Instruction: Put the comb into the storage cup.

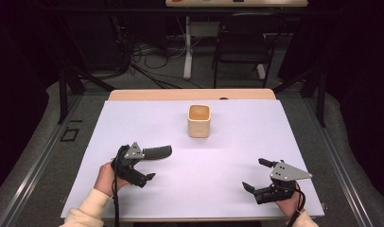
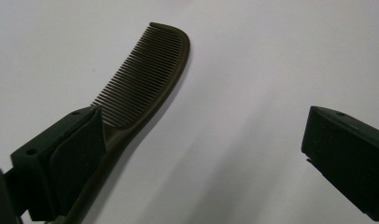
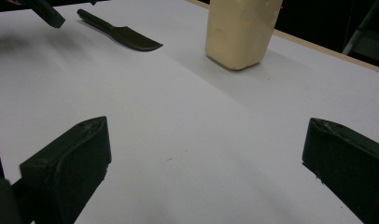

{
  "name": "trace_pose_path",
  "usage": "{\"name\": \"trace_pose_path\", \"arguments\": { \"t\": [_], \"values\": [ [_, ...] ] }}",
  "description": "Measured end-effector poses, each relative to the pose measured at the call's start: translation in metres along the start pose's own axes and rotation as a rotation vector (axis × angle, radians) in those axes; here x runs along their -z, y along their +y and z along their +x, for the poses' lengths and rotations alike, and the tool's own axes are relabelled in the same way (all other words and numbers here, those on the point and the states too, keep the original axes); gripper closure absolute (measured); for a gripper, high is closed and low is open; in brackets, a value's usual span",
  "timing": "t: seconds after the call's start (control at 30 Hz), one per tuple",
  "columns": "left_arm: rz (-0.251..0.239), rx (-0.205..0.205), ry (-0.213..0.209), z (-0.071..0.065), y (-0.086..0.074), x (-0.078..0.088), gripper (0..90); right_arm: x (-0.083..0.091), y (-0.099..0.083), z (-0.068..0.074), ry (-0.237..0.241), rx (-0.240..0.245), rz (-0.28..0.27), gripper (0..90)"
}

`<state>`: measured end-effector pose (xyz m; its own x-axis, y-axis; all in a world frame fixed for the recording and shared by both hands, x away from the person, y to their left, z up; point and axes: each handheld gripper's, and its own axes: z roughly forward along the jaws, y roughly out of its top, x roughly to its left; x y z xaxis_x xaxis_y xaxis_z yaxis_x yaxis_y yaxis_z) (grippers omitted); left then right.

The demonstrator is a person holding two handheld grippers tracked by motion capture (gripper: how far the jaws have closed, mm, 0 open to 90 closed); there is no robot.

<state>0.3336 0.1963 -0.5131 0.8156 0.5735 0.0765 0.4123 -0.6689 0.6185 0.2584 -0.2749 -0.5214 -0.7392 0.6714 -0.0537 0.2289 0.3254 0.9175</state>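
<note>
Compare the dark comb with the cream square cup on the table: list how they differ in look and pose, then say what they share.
Colour: the dark olive-brown plastic comb is nearly black; the cream square cup is pale.
Shape: the comb is long, thin and toothed; the cup is a squat, open-topped box.
Pose: the comb lies flat; the cup stands upright.
Place: the comb lies by the left gripper; the cup stands apart, farther back.
Both rest on the white table sheet.
</note>
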Motion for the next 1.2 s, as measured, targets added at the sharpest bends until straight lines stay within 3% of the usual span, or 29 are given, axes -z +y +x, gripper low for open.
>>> {"name": "trace_pose_path", "arguments": {
  "t": [0.2, 0.57, 0.7, 0.93, 1.2],
  "values": [
    [0.018, -0.020, 0.026, 0.011, 0.004, 0.005, 0.0, 0.000, 0.000, 0.000, -0.001, 0.006, -0.004, 0.7],
    [0.078, -0.080, 0.037, 0.030, 0.014, 0.010, 0.0, 0.000, 0.000, -0.001, 0.002, 0.002, -0.005, 0.7],
    [0.112, -0.096, 0.042, 0.038, 0.016, 0.008, 0.0, 0.000, 0.000, -0.001, 0.003, -0.003, -0.002, 0.7],
    [0.190, -0.169, 0.035, 0.046, 0.018, 0.004, 3.2, 0.000, 0.000, -0.001, 0.003, -0.004, -0.001, 0.7],
    [0.308, -0.258, 0.033, 0.054, 0.021, -0.004, 25.8, 0.000, 0.000, -0.001, 0.004, -0.004, -0.001, 0.7]
  ]
}}
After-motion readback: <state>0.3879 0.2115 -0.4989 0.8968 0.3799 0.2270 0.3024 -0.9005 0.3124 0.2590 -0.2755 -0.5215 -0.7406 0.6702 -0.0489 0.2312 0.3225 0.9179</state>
